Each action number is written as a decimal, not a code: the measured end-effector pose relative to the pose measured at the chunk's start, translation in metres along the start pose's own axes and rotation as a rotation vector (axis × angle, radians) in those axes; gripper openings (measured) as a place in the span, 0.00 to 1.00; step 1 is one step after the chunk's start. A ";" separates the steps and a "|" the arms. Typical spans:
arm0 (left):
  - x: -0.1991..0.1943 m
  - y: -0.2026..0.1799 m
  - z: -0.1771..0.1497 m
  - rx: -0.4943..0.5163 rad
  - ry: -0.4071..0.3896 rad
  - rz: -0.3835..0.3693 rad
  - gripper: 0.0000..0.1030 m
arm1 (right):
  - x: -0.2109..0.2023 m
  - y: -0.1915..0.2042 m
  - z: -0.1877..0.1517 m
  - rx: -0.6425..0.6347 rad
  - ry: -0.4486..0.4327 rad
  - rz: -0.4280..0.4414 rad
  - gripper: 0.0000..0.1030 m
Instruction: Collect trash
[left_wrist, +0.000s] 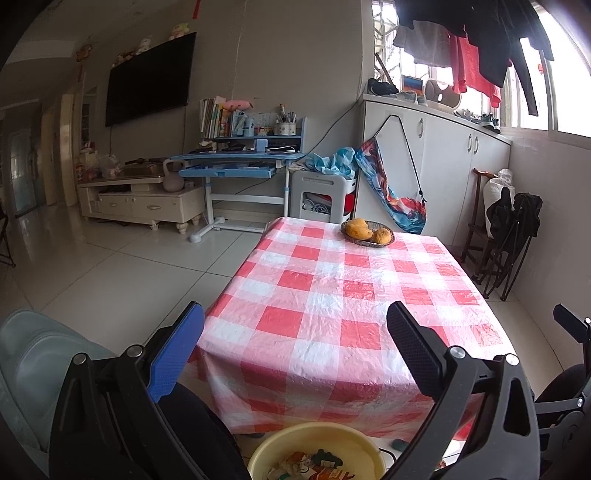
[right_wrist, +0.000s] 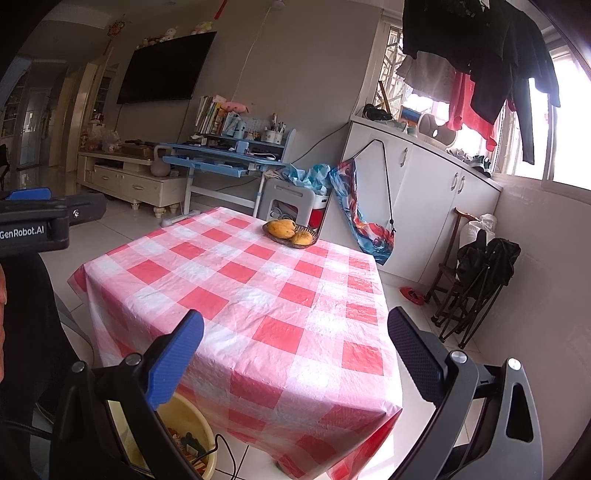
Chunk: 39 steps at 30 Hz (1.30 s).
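both the left gripper (left_wrist: 295, 332) and the right gripper (right_wrist: 295, 336) hang released and empty above the near edge of the checked table (left_wrist: 332, 295). the trash (left_wrist: 310, 463) sits in the yellow basin (left_wrist: 280, 443) on the floor below, and the tabletop holds only a fruit basket (left_wrist: 367, 232). this looks like the closing step; next calls for a scan for leftover scraps.

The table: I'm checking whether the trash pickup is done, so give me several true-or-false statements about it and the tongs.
1. The left tongs stand open and empty. True.
2. The yellow basin sits on the table. False: it stands on the floor by the near edge.
3. A basket of fruit rests at the table's far end. True.
4. The right tongs grip a wrapper. False: they are open and empty.
5. The basin is empty. False: wrappers lie inside.
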<state>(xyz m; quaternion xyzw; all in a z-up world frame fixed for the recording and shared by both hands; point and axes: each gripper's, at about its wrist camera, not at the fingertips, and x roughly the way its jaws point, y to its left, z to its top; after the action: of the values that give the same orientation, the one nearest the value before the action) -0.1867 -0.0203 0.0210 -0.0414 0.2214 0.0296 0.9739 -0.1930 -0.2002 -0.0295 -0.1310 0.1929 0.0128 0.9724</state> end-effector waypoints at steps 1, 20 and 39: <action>0.000 0.000 -0.001 0.005 -0.001 0.000 0.93 | 0.000 0.000 0.000 0.001 0.000 0.001 0.93; 0.000 0.001 -0.003 0.037 0.012 0.019 0.93 | 0.003 0.005 -0.002 -0.014 0.010 0.012 0.93; 0.000 0.005 -0.003 0.034 0.013 0.037 0.93 | 0.005 0.013 -0.002 -0.048 0.020 0.017 0.93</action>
<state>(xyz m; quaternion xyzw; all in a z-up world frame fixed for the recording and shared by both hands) -0.1885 -0.0157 0.0181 -0.0210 0.2290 0.0435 0.9722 -0.1900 -0.1882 -0.0370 -0.1530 0.2031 0.0244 0.9668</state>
